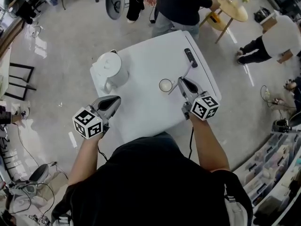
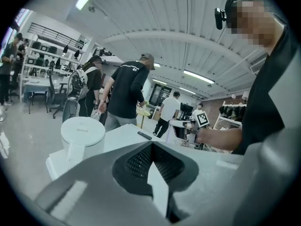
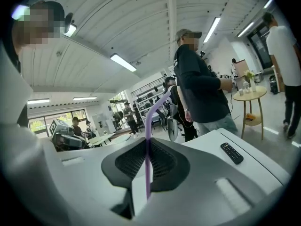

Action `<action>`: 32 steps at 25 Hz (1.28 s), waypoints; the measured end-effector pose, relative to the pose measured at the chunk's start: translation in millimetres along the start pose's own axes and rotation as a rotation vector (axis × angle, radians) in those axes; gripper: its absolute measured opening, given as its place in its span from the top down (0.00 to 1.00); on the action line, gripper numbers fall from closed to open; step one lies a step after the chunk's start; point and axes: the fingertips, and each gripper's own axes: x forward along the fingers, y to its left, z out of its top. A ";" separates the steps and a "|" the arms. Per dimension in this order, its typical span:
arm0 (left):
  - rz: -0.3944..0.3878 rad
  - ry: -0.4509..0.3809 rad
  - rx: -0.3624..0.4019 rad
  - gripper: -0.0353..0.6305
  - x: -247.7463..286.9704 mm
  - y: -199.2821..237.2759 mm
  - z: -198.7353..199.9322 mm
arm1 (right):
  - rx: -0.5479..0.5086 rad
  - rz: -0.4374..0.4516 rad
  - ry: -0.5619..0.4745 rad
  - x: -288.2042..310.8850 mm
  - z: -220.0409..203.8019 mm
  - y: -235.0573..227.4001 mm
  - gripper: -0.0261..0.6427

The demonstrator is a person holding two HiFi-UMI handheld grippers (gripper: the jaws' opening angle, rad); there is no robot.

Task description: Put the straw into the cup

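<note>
A small white cup (image 1: 165, 85) stands near the middle of the white table (image 1: 146, 112). My right gripper (image 1: 181, 82) hovers just right of the cup, shut on a pale purple straw (image 1: 186, 71). The straw (image 3: 147, 142) runs up between the closed jaws, and its bent top leans right. Over the table's near left edge my left gripper (image 1: 115, 100) is shut with nothing in it, its jaws meeting in a line (image 2: 151, 147). The cup does not show in either gripper view.
A white lidded appliance (image 1: 110, 68) stands at the table's far left corner, also seen as the white appliance (image 2: 82, 133). A black remote (image 1: 190, 57) lies far right, the same remote (image 3: 232, 153). People (image 1: 181, 4) stand beyond the table beside a round wooden table (image 1: 233, 6).
</note>
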 end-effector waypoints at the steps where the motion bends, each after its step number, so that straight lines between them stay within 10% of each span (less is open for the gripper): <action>1: 0.001 0.002 -0.004 0.95 2.7 1.5 -0.1 | 0.003 0.001 0.005 3.2 -1.5 -3.5 0.89; 32: 0.012 0.043 -0.080 0.95 59.4 37.8 -12.2 | 0.089 0.005 0.162 70.6 -75.9 -70.1 0.89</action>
